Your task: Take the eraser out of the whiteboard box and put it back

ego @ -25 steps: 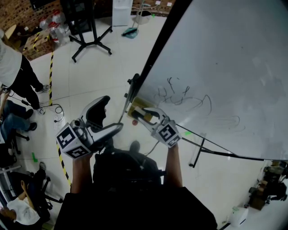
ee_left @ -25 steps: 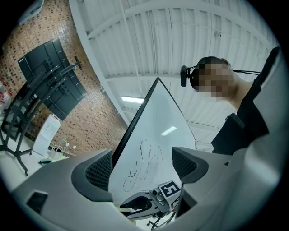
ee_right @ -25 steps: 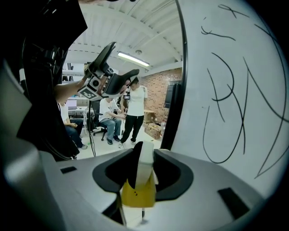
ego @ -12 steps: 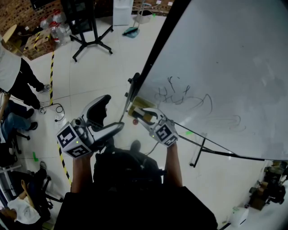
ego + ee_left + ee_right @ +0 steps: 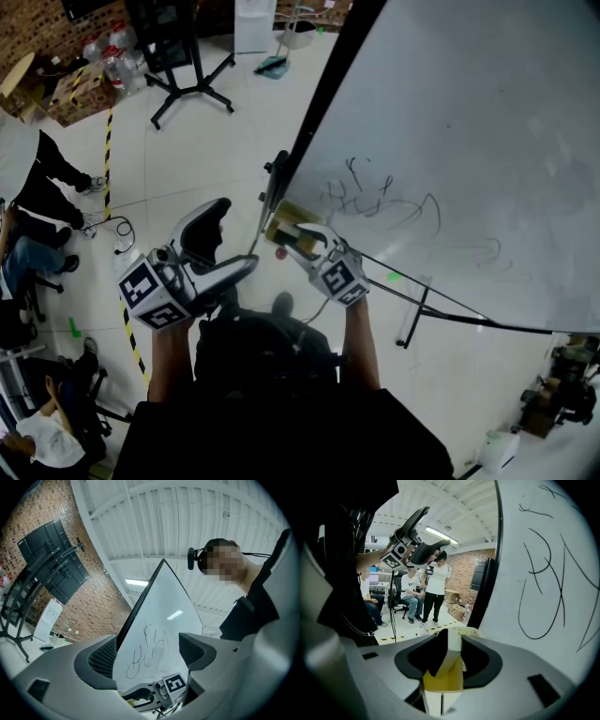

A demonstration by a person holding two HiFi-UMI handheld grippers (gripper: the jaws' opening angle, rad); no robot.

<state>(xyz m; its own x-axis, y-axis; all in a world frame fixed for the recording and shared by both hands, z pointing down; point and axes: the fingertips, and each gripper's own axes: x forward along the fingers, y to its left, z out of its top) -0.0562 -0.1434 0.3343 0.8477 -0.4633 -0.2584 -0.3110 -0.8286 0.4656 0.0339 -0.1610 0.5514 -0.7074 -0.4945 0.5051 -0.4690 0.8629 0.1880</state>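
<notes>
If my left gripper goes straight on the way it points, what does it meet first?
Likely the whiteboard: it fills the gap between the open jaws of the left gripper; depth is unclear.

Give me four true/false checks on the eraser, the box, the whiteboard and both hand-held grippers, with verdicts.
1. The whiteboard carries dark scribbles. True.
2. The left hand-held gripper holds the eraser. False: its jaws stand apart with nothing between them, and it is held away from the board.
3. The eraser stands between the jaws of the right hand-held gripper, at the yellow box. True. Those jaws have just been opening, with the eraser between them.
4. The box lies on the floor, far from the whiteboard. False: it sits at the board's lower corner, beside the black frame.
</notes>
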